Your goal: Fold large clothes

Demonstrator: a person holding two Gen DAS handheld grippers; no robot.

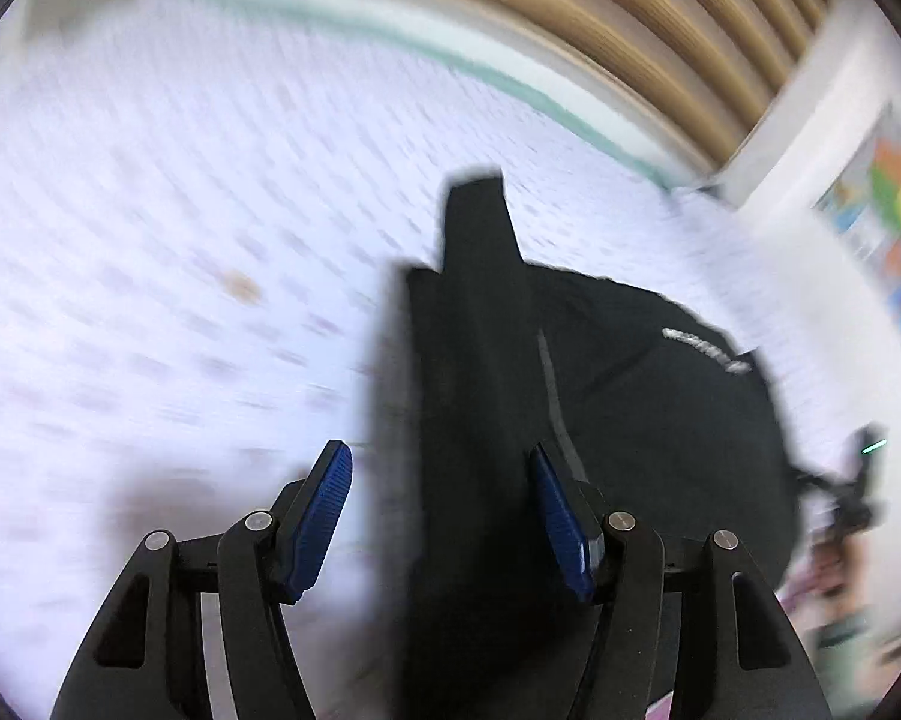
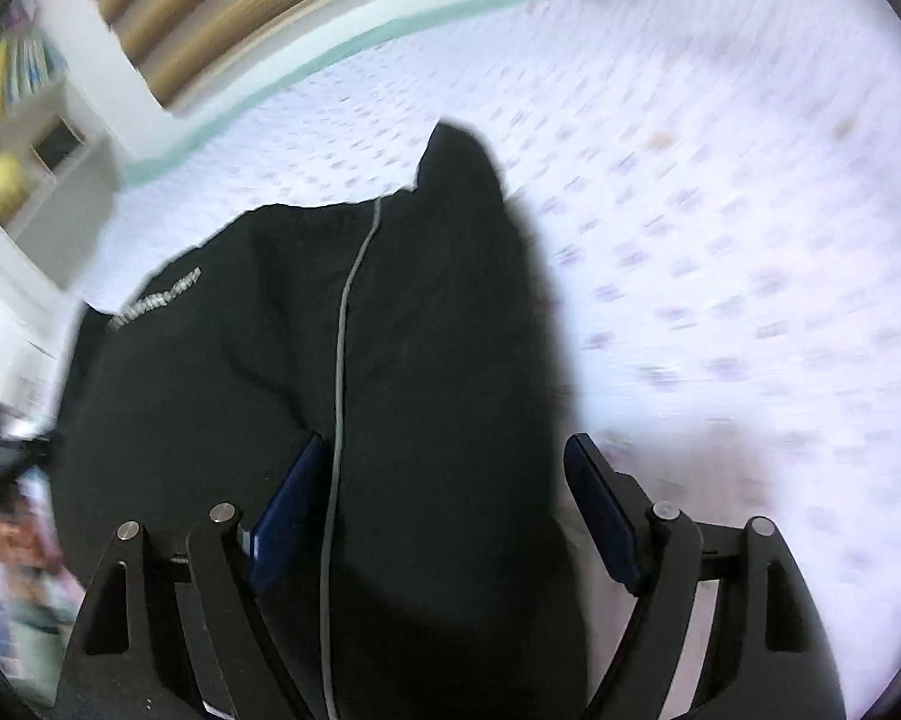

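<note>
The black garment (image 1: 570, 396) lies bunched on the bed (image 1: 150, 210). The left tool (image 1: 441, 510) and right tool (image 2: 444, 516) both straddle it, fingers apart. Step: regrasp. Next: close on edges.

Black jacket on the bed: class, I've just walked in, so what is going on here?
A person holding a gripper in each hand is working on a black jacket spread on a bed sheet with a small print. The left gripper and the right gripper both have their jaws apart, with dark cloth running between them; neither is clamped on it. The jacket lies bunched, not yet neatly folded, its pale zip line facing up. Both views are blurred.
</note>
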